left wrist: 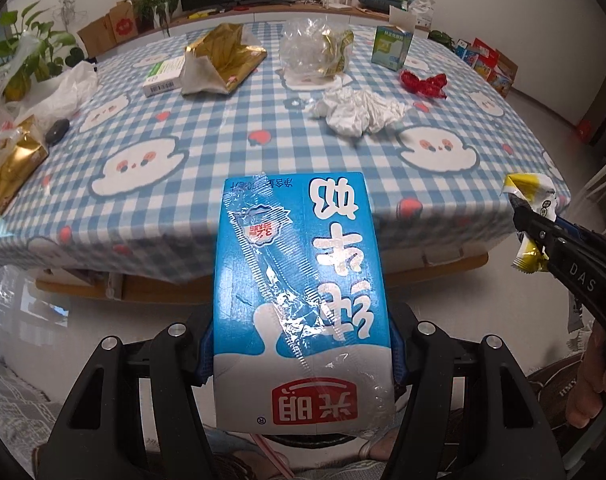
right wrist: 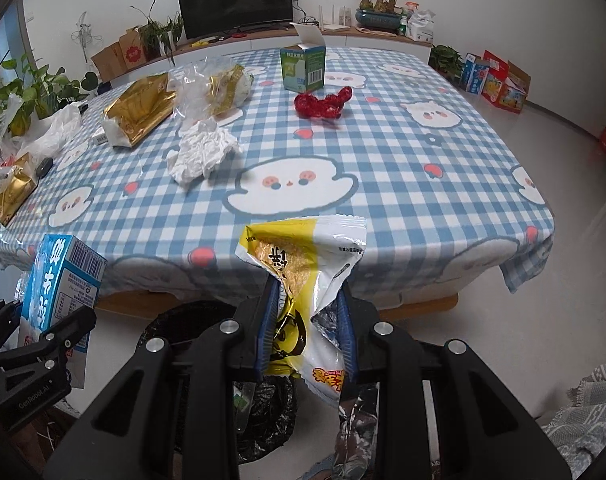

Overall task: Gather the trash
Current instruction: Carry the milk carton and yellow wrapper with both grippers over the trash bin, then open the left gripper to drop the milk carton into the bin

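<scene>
My left gripper (left wrist: 301, 344) is shut on a blue and white milk carton (left wrist: 299, 280), held off the near edge of the table; the same carton (right wrist: 59, 280) shows at the left of the right wrist view. My right gripper (right wrist: 307, 320) is shut on a yellow and white snack wrapper (right wrist: 303, 264), also seen as the wrapper (left wrist: 531, 200) at the right of the left wrist view. Below the right gripper stands a bin lined with a black bag (right wrist: 263, 400). On the checked tablecloth (right wrist: 383, 152) lie crumpled white paper (right wrist: 203, 152), a red wrapper (right wrist: 323, 104) and gold bags (right wrist: 143, 108).
A green and white box (right wrist: 303, 68) and a clear plastic bag (right wrist: 215, 84) sit at the far side of the table. A white plastic bag (right wrist: 59, 128) and potted plants (right wrist: 31, 92) are at the left. A monitor (right wrist: 235, 0) stands behind. Boxes (right wrist: 499, 80) line the right wall.
</scene>
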`<state>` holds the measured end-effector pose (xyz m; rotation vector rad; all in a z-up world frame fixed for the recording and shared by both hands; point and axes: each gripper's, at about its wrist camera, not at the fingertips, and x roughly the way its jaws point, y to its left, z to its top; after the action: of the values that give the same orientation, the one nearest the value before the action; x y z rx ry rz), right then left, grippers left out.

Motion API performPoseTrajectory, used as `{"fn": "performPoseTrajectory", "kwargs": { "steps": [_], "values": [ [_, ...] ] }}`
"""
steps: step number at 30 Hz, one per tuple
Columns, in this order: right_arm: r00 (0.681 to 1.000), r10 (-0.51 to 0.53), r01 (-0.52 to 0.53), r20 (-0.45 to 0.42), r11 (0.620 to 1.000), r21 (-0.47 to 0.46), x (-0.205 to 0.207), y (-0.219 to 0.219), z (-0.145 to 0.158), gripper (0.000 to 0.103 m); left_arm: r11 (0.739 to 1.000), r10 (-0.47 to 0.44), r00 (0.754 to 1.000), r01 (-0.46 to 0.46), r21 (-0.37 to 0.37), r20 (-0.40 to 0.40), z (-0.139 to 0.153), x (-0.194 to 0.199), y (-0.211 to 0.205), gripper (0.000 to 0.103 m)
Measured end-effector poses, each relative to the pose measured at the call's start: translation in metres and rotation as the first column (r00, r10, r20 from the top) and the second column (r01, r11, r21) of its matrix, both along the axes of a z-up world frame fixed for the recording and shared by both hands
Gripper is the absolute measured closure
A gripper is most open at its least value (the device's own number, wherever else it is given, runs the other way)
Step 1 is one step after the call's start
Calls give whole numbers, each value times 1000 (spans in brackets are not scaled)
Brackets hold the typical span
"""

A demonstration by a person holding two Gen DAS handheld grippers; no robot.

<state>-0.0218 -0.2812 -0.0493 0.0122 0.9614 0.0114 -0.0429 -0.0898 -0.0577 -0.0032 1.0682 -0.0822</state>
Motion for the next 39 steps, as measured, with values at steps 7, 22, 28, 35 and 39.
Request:
{"fn": "performPoseTrajectory", "kwargs": {
  "steps": [7, 22, 28, 35, 39],
  "values": [
    [999, -5, 5, -53, 1000, -1, -22, 3, -31, 77, 1000, -2, 999, 2, -9, -46, -29, -29, -2, 41],
    [985, -33, 32, -170, 999, -7, -22, -8, -102, 77, 1000, 28, 994, -26, 15, -107, -115, -24, 0, 41],
    [979, -61, 60, -196, 998, -15, -21, -16, -121, 77, 1000, 8, 994, -8, 1, -109, -137, -18, -6, 41],
    [970, -95, 90, -223, 995, -35, -19, -22, -129, 77, 1000, -15, 990, 14, -6, -139, -161, -15, -13, 41],
    [968, -101, 95, -230, 995, -40, -18, -23, -131, 77, 1000, -30, 989, 29, -6, -144, -165, -18, -18, 41]
  ]
}}
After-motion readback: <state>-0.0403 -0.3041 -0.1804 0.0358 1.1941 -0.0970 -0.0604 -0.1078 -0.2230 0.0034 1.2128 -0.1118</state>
